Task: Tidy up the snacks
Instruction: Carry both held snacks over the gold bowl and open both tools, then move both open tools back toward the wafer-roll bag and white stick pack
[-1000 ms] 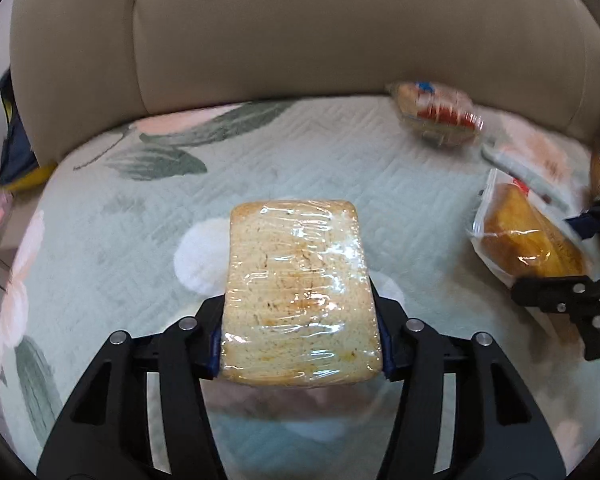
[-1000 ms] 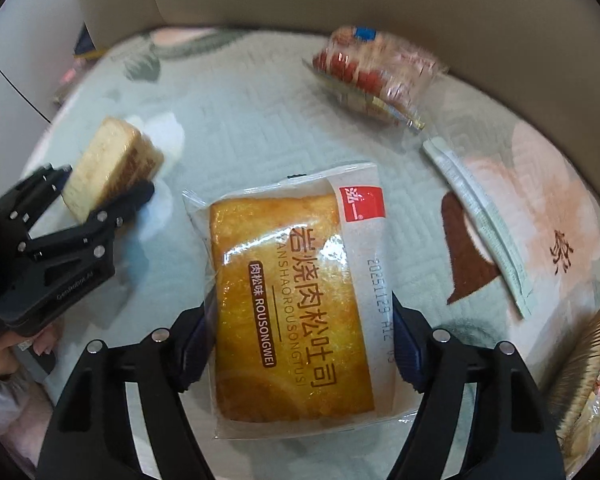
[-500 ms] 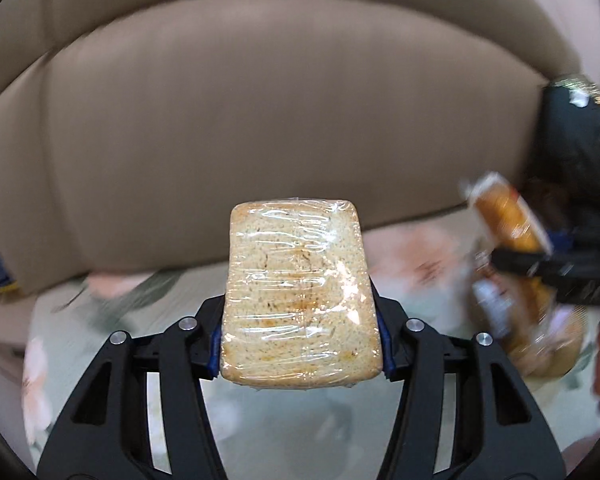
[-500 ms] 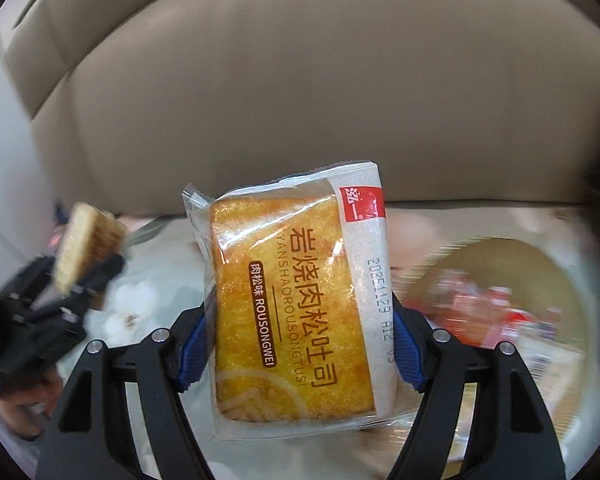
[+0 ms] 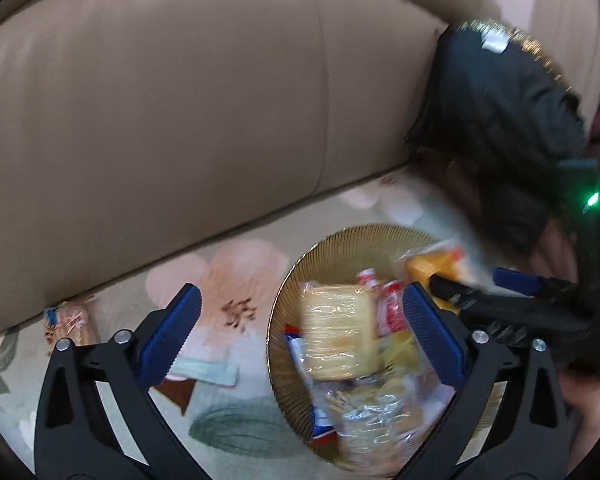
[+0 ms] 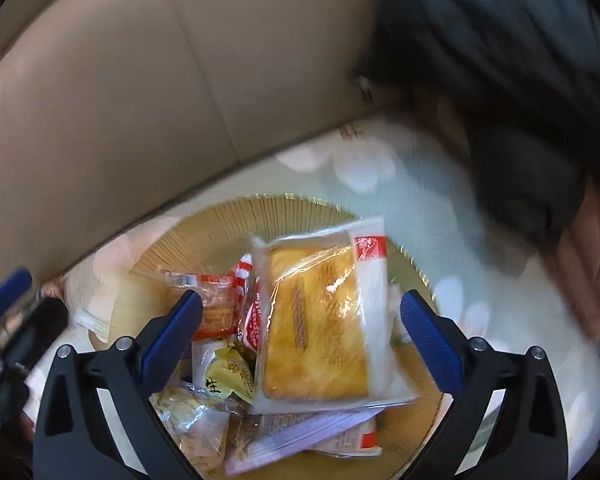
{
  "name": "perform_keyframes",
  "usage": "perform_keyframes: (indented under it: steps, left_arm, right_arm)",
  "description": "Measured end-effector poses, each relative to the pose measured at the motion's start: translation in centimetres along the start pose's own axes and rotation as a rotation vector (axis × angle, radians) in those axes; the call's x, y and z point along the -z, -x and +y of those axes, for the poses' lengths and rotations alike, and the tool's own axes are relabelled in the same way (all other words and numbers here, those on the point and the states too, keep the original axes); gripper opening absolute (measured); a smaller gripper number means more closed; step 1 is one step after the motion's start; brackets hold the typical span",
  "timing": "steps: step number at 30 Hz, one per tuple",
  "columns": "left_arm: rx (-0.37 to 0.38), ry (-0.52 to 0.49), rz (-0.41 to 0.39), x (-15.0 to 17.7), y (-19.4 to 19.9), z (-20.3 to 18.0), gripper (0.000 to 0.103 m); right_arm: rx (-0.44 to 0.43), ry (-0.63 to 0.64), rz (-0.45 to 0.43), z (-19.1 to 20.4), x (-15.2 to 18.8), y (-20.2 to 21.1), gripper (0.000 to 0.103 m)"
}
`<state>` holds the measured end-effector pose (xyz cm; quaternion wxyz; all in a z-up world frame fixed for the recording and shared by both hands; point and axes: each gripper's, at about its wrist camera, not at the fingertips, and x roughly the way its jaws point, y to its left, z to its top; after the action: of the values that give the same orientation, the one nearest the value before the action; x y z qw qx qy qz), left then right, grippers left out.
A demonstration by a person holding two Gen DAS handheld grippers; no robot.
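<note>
I have both tongs, left (image 5: 298, 338) and right (image 6: 300, 338), spread apart above the gold dish (image 5: 352, 236) on the sofa so the wrapped toast (image 5: 336, 332) and pork-floss bread (image 6: 320, 324) land among its gathered snacks.

This is a home — a living room, seen at sofa level. A beige leather sofa backrest (image 5: 160, 120) with a vertical seam between its cushions fills the upper part of both views. The seat is covered by a pale green quilted cover printed with pink flowers and dark green leaves (image 5: 236, 280), the sort of throw laid over household furniture. On it rests a round gold-rimmed ribbed plate (image 6: 236, 220) heaped with small plastic-wrapped snacks and breads (image 6: 220, 360) — everyday family nibbles rather than shop stock. A dark, soft garment with a gold-trimmed edge (image 5: 500, 88) lies slumped in the sofa's corner.
</note>
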<state>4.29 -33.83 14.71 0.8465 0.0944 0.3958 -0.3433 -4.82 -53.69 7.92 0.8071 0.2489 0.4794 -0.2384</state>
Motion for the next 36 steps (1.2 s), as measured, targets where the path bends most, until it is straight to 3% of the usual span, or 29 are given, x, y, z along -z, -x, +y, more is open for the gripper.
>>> perform_keyframes:
  steps: [3,6,10,16,22,24,31,36]
  left_arm:
    - [-0.018,0.028,-0.002,0.5,-0.3,1.8,0.100]
    - [-0.084,0.065,-0.010,0.6,0.4,4.1,0.100]
    - [-0.122,0.111,-0.025,0.7,1.7,7.7,0.100]
    - [-0.206,0.137,-0.004,0.6,3.0,12.9,0.100]
    - [-0.264,0.186,0.053,1.6,2.9,18.3,0.100]
    - [-0.269,0.218,0.072,2.4,2.4,20.0,0.100]
    - [-0.227,0.300,0.163,5.0,-1.3,23.6,0.100]
    - [-0.137,0.333,0.226,6.4,-4.9,24.3,0.100]
  right_arm:
    - [0.012,-0.009,-0.064,0.3,-0.4,1.2,0.098]
    - [0.028,0.020,-0.146,1.8,-1.0,3.1,0.098]
    - [-0.019,0.082,-0.233,4.9,-1.5,4.6,0.098]
    - [-0.088,0.371,-0.290,11.9,-0.7,5.1,0.098]
    - [-0.155,0.628,-0.208,20.9,1.9,1.6,0.098]
    - [-0.160,0.660,-0.179,21.9,2.4,0.8,0.098]
    - [-0.157,0.847,0.009,27.9,7.7,-3.7,0.098]
    - [-0.271,0.875,0.113,29.5,8.4,-6.7,0.098]
